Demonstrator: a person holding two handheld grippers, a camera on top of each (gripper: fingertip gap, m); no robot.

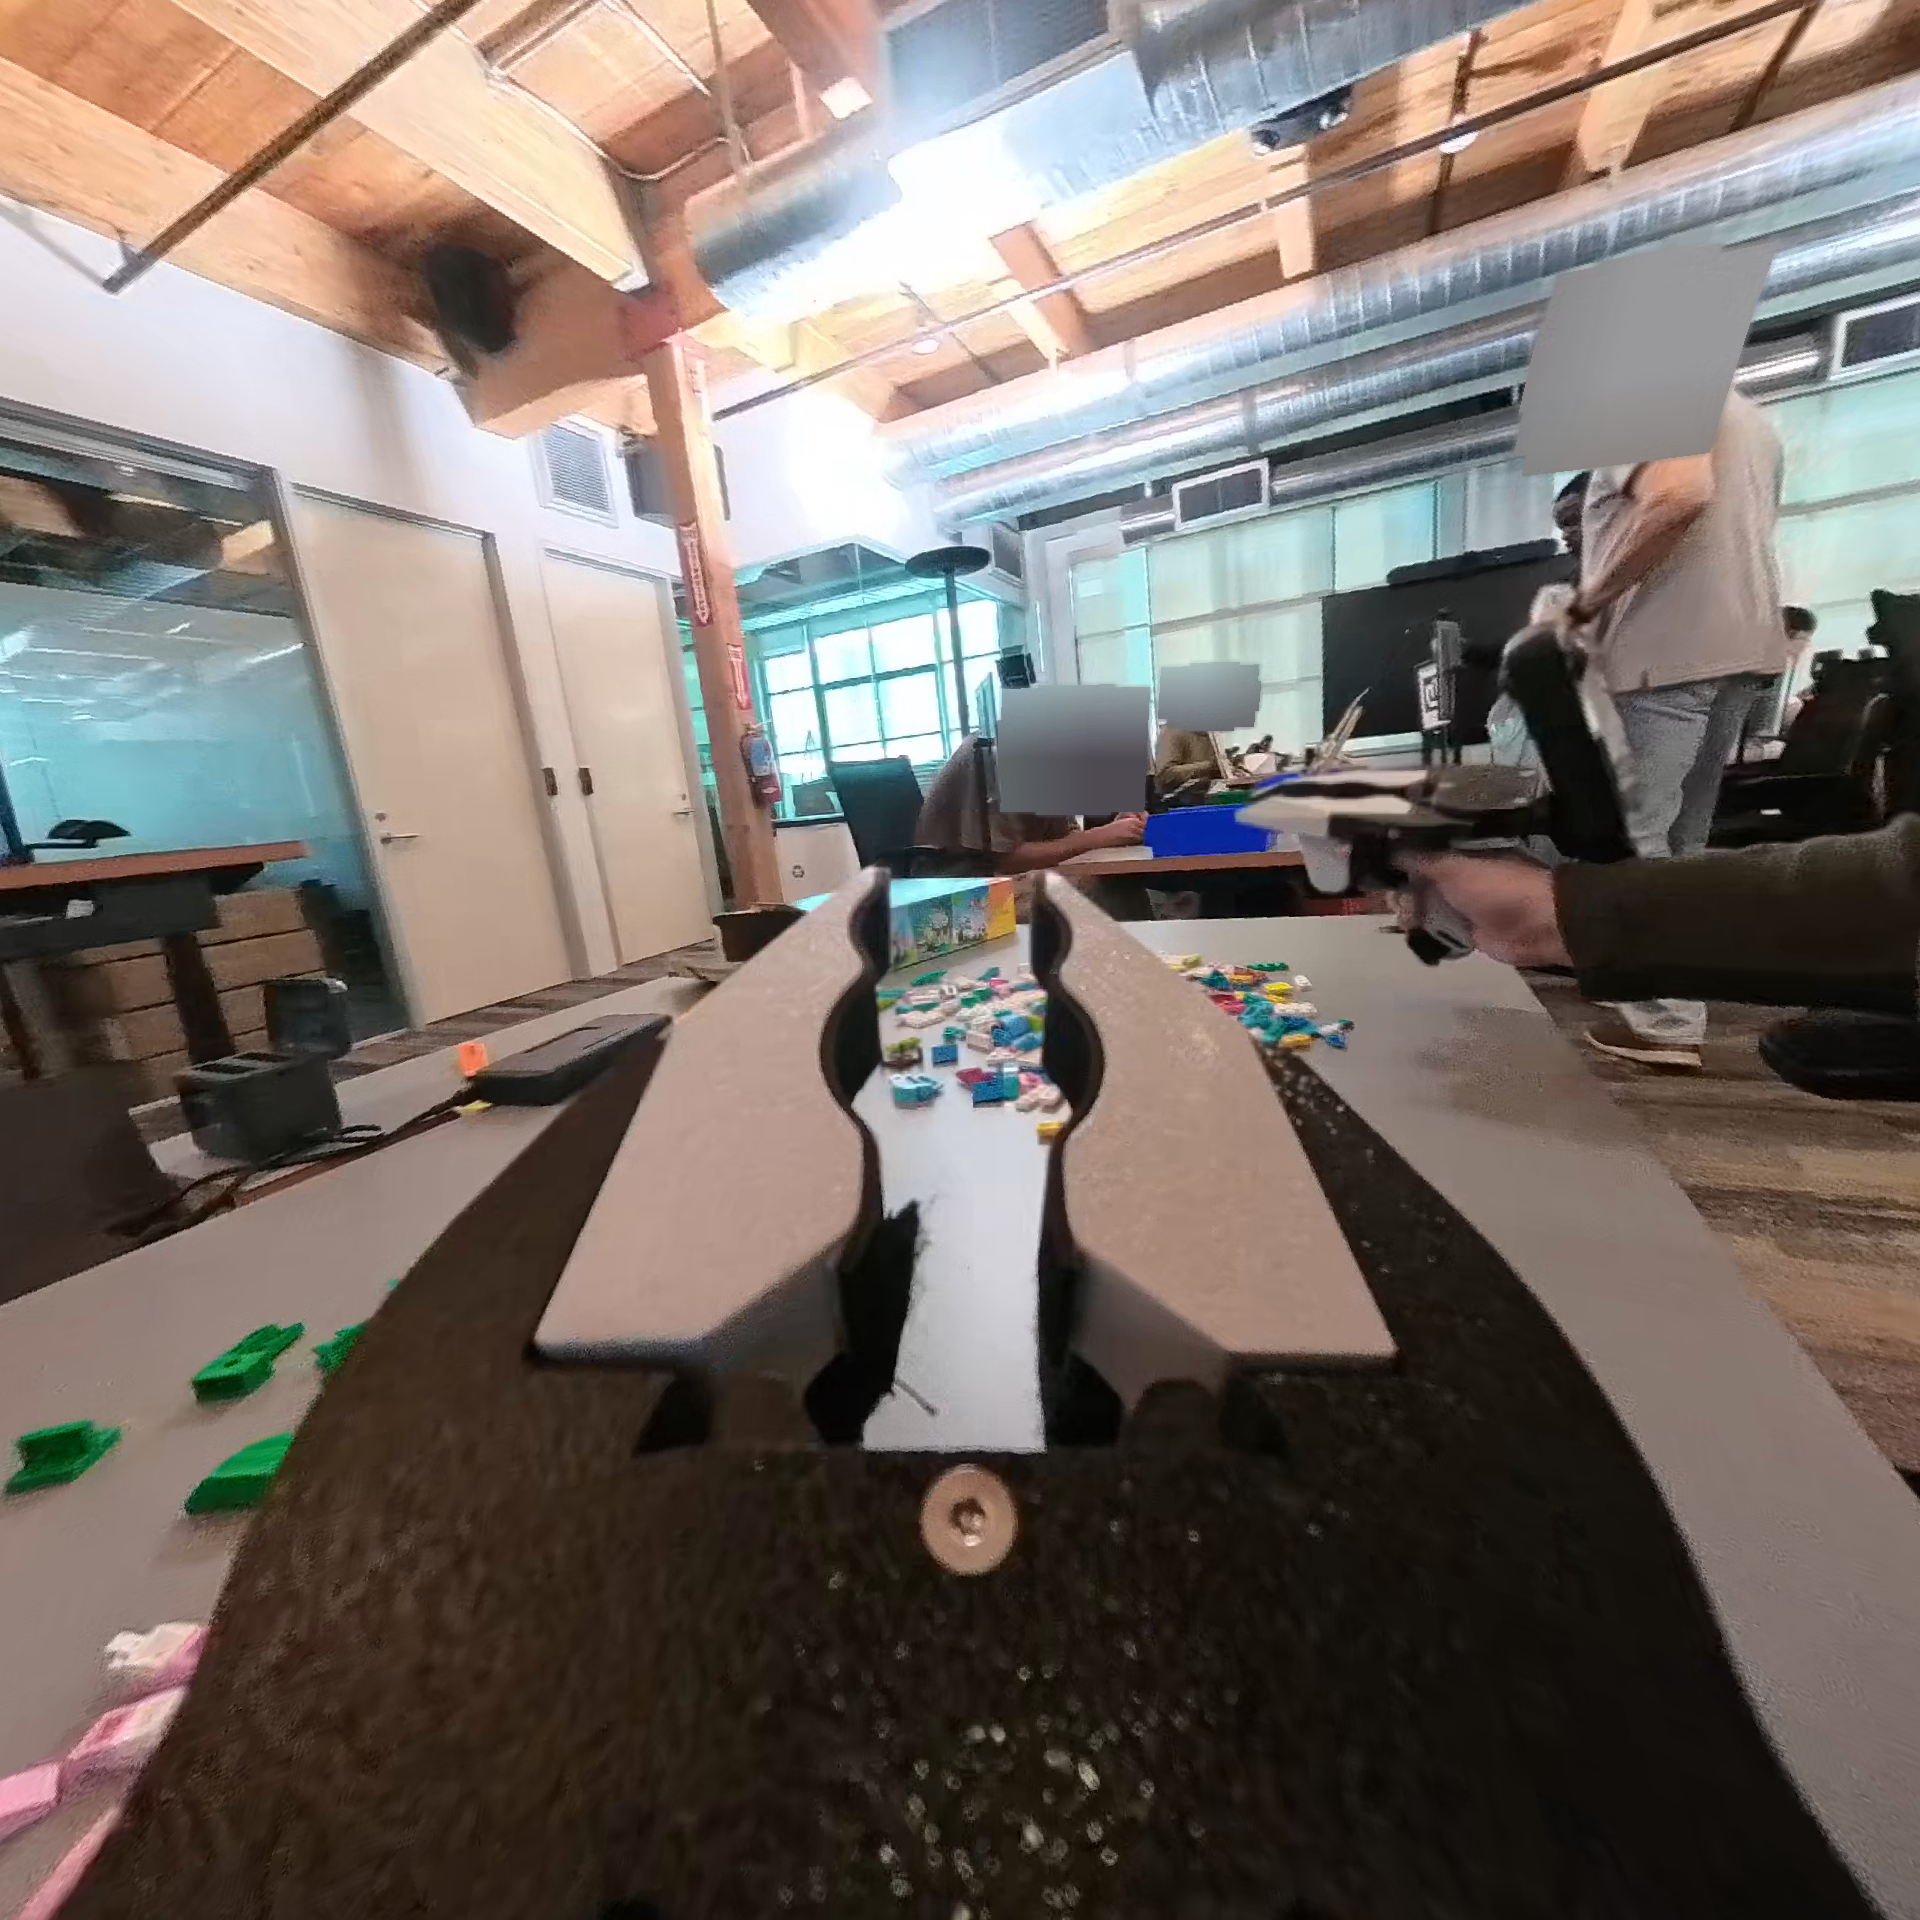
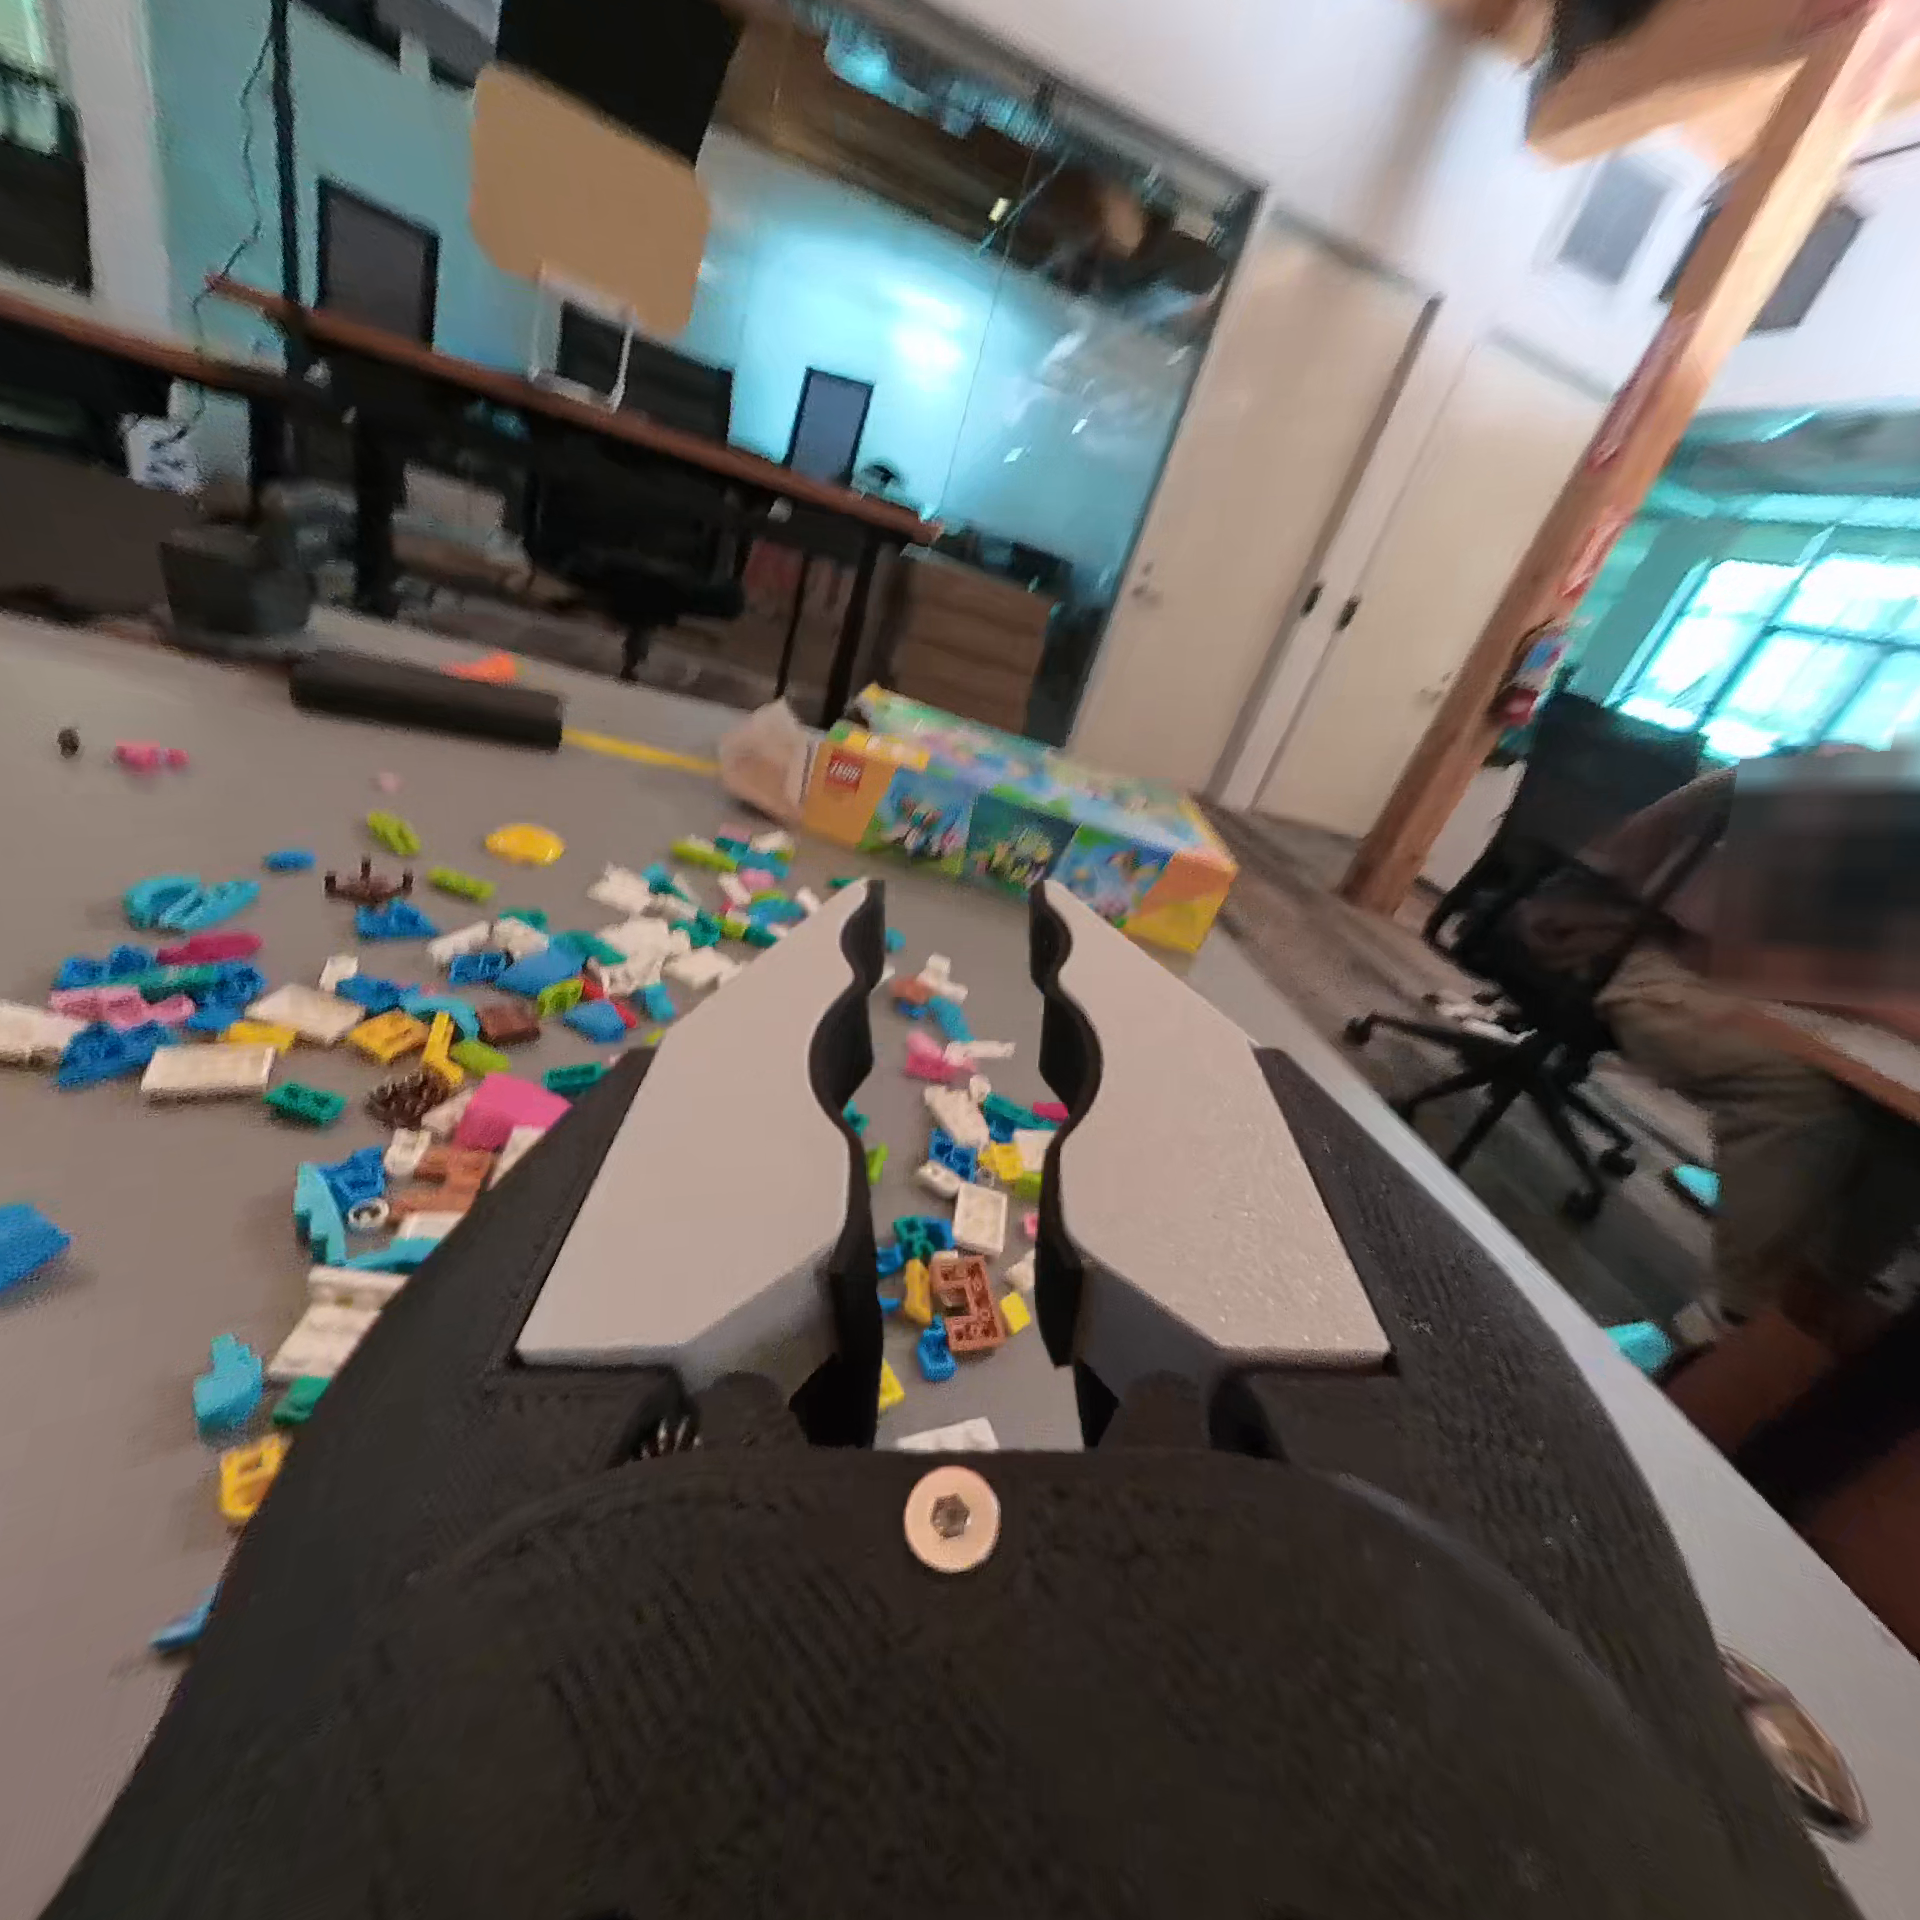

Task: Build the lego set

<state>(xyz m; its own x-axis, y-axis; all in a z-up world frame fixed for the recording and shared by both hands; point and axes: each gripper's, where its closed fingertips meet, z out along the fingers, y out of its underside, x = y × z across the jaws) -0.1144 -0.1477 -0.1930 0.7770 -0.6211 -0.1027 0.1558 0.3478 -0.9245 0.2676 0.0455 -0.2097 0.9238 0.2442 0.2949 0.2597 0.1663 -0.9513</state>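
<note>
The left gripper (image 1: 961, 894) hung low over the grey bench (image 1: 1455, 1101), its 2 fingers (image 1: 727, 1122) parted with nothing between them. Through the gap, toward 12 o'clock, lay the loose lego pieces (image 1: 977, 1049), and beyond them the lego box (image 1: 951, 909) at the bench's far end. At 8 o'clock sat 4 or so green pieces (image 1: 244, 1371), with pink pieces (image 1: 114, 1745) at 7 o'clock. A black charger (image 1: 566, 1055) and its cable lay at 10 o'clock. At 2 o'clock a hand (image 1: 1475, 914) held the other gripper above the bench.

The right gripper (image 2: 956, 899) hovered over the scatter of pieces (image 2: 416, 1018), fingers (image 2: 1174, 1164) likewise apart and empty. Bricks spread from 9 o'clock across to 12 o'clock, with a brown brick (image 2: 966, 1304) showing in the gap. The box (image 2: 1023, 836) lay on its side at 12 o'clock, a crumpled bag (image 2: 764, 758) touching its left end. A black roll (image 2: 426, 701) rested at 11 o'clock. An office chair (image 2: 1548, 935) stood off the bench at 3 o'clock.
</note>
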